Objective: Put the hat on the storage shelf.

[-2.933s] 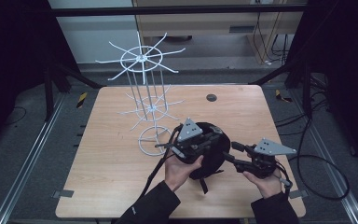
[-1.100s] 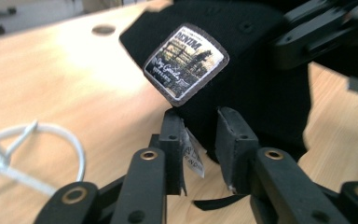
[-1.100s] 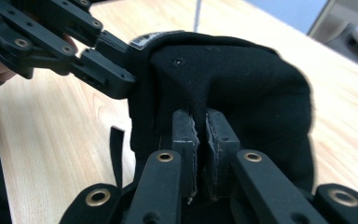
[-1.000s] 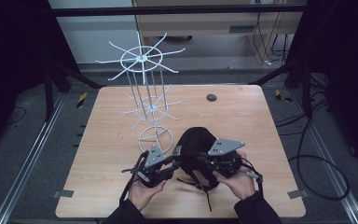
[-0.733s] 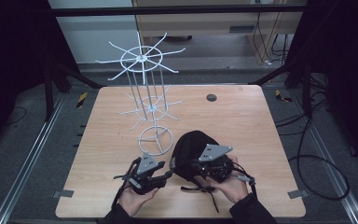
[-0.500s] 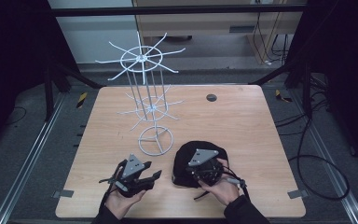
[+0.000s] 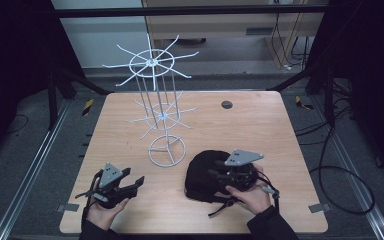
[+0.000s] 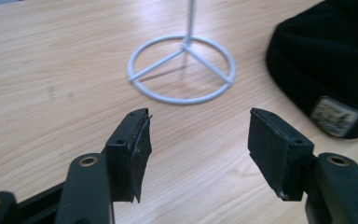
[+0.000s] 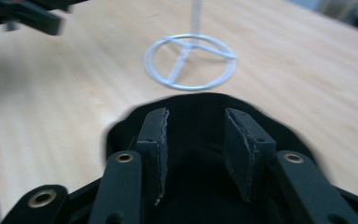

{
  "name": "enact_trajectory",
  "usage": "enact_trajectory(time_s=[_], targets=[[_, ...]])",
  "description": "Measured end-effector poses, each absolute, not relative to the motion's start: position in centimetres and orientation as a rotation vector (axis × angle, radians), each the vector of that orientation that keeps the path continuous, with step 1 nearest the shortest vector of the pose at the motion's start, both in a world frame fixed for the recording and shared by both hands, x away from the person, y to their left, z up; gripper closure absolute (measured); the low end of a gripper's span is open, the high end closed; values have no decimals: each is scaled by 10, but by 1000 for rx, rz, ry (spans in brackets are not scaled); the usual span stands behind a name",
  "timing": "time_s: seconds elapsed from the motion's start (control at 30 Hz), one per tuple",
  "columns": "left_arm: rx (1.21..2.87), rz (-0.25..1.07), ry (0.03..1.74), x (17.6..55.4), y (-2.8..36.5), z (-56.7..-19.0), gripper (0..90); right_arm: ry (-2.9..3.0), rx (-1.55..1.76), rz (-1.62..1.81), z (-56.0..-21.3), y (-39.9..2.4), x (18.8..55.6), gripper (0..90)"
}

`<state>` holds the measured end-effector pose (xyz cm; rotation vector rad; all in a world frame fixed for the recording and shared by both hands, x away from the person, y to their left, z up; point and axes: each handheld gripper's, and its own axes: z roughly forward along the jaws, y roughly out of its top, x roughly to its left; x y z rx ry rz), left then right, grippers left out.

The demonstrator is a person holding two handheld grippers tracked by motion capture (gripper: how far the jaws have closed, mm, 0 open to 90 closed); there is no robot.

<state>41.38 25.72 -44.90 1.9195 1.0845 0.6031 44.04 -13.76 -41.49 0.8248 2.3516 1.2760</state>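
Note:
A black cap [image 7: 200, 175] lies on the wooden table [image 7: 260, 130], near the front and right of the middle. My right gripper [image 7: 219, 176] rests over its right side. Its jaws have just been opening and stand apart over the cap's fabric [image 9: 196, 105] without pressing it. My left gripper [image 7: 139, 182] is at the front left, apart from the cap. Its jaws have just been opening too, and between its pads [image 8: 137, 140] there is only bare table. In the left gripper view the cap [image 8: 326, 56] lies at the upper right with a small patch on it.
A white wire display rack [image 7: 152, 62] stands behind the cap on a ring base [image 7: 166, 150], which also lies ahead of both grippers [image 8: 182, 70] [image 9: 191, 60]. A small dark disc [image 7: 226, 104] sits near the table's far edge. Cables lie on the floor at the right.
The cap, earlier held up between both grippers, has come down onto the table. My left gripper let go and moved left toward the front corner. The right gripper sank with the cap.

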Motion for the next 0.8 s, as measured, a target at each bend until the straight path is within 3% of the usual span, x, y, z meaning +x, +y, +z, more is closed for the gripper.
enact_trajectory(time_s=[0.4,0.63,0.8], targets=[[1943,648,1168,428,274,-461,343,2276,918,1171,-423,-189,458,504],[1930,638,1181,431,275,-461,340,2350,812,1240,-432,-184,466,548],[1928,633,1182,431,276,-461,340,2410,739,1212,-439,-172,472,517]])
